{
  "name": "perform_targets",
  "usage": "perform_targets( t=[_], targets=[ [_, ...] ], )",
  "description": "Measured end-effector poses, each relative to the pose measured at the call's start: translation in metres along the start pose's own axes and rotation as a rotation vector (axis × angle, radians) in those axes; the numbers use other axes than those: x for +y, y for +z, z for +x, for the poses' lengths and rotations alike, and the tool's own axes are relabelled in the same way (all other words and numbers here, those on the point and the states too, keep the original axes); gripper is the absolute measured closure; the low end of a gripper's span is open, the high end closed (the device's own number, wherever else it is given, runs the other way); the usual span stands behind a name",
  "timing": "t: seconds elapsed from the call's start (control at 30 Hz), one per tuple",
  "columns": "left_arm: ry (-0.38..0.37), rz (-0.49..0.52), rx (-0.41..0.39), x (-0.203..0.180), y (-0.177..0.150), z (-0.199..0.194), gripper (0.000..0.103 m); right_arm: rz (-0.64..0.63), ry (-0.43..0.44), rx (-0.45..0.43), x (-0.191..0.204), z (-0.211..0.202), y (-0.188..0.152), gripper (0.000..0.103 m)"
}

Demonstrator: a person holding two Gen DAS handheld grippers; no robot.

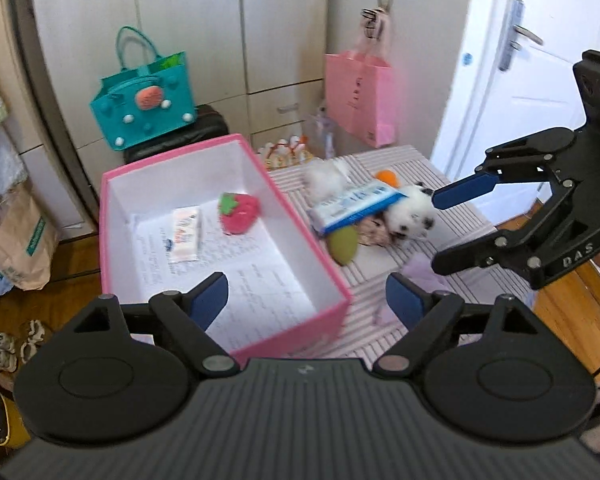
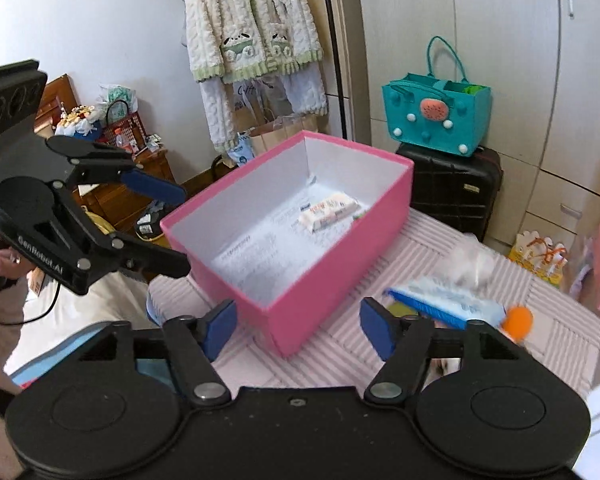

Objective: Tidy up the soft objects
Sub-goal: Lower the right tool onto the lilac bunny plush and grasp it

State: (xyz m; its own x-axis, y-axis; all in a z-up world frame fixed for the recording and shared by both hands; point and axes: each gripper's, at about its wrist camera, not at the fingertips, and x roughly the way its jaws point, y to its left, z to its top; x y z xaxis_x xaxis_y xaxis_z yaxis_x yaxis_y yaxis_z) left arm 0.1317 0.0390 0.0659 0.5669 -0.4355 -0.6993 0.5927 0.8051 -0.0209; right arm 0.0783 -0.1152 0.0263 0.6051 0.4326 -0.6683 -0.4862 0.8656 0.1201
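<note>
Both hand-held grippers, left hand-held gripper (image 1: pixel 306 300) and right hand-held gripper (image 2: pixel 298 330), gape wide, empty; we'd pinch the light, squashy panda plush (image 1: pixel 410 212) mid-body

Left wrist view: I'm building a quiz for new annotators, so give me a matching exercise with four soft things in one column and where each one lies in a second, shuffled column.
Things:
1. strawberry plush
2. small tissue pack
3. blue wet-wipes pack
4. black-and-white plush

Places:
A. on the striped mat, next to the right gripper's blue pad
B. inside the pink box, at its far right side
C. on top of the pile of toys beside the box
D. inside the pink box, lying flat on the printed paper

Pairs: 1-B, 2-D, 3-C, 4-A
</note>
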Motion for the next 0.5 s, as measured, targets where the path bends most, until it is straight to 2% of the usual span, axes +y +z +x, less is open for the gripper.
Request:
perform_targets(
  t=[0.13, 0.3, 0.4, 0.5],
  targets=[
    [0.001, 0.075, -0.008, -0.023, -0.010, 0.004, 0.017, 0.036, -0.018, 0.023, 0.003, -0.007, -0.026, 0.017],
    [-0.086, 0.102, 0.015, -0.043, -0.016, 0.016, 0.017, 0.046, -0.045, 0.079, 0.001, -0.002, -0.056, 0.016],
    [-0.105, 0.135, 0.014, -0.057, -0.019, 0.023, 0.019, 0.039, -0.057, 0.069, -0.002, 0.000, -0.076, 0.016],
    [-0.119, 0.177, 0.014, -0.073, -0.022, 0.033, 0.020, 0.005, -0.091, 0.016, -0.004, 0.001, -0.098, 0.016]
  ],
)
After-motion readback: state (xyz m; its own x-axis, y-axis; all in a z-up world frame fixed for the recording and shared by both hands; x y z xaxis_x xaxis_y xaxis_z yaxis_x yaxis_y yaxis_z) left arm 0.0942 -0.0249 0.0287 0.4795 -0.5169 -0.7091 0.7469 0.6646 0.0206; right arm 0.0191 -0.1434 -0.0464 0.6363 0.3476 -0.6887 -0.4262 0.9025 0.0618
